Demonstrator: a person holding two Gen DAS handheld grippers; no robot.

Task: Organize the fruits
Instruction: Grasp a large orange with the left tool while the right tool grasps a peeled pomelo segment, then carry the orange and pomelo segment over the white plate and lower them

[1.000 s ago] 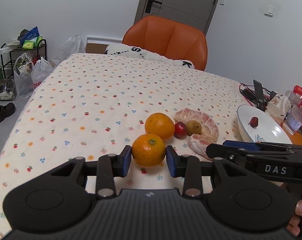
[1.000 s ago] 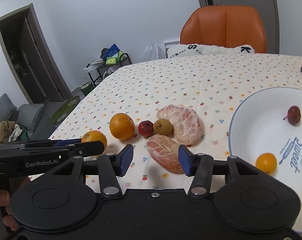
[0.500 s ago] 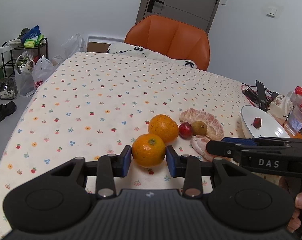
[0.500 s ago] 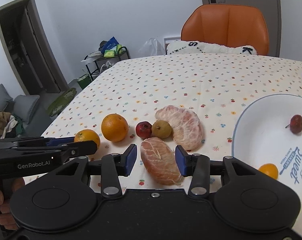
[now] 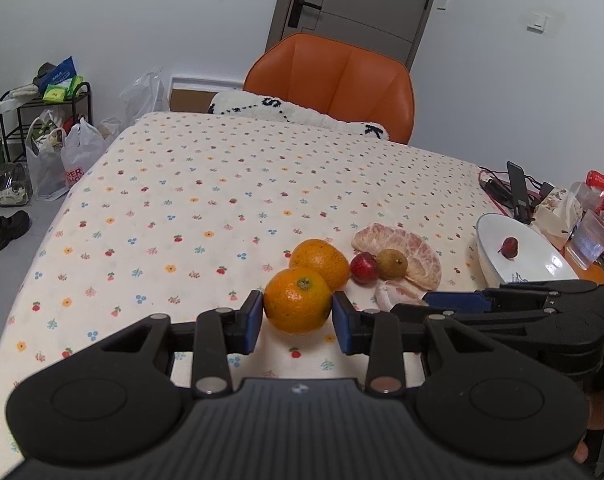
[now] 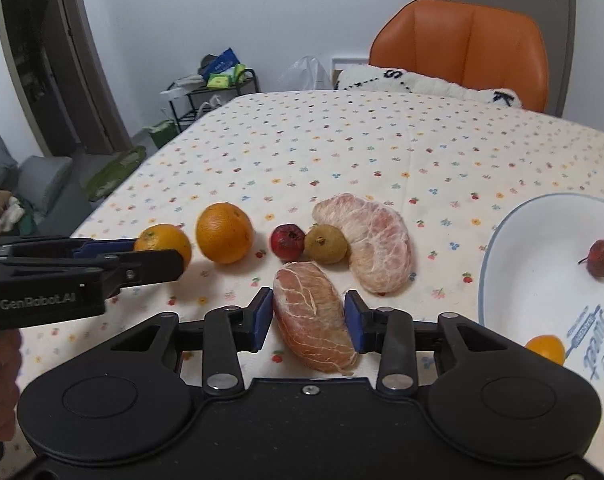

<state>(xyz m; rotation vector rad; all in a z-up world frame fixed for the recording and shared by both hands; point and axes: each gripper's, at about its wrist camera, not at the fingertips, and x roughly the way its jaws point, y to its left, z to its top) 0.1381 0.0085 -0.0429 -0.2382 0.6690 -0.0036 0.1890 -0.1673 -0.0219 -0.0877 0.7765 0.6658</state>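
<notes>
My left gripper (image 5: 298, 317) is shut on a small orange (image 5: 297, 300), its blue pads pressed on both sides. In the right wrist view that same orange (image 6: 164, 240) shows at the left, between the left gripper's fingers. My right gripper (image 6: 308, 320) is shut on a peeled pomelo segment (image 6: 316, 322) lying on the flowered tablecloth (image 6: 342, 152). Behind it lie a second orange (image 6: 224, 232), a red fruit (image 6: 287, 241), a brownish-green fruit (image 6: 326, 243) and a larger pomelo piece (image 6: 372, 240). A white plate (image 6: 522, 280) at the right holds a small red fruit (image 6: 600, 258) and a small orange fruit (image 6: 545, 349).
An orange chair (image 5: 334, 84) with a black-and-white cushion (image 5: 298, 114) stands at the table's far side. A phone, cables and packets (image 5: 558, 208) crowd the table's right end behind the plate. A shelf and plastic bags (image 5: 50, 152) stand on the floor at the left.
The right gripper's jaws have closed in from wide apart onto the pomelo segment. The left gripper has kept its hold on the small orange and barely moved.
</notes>
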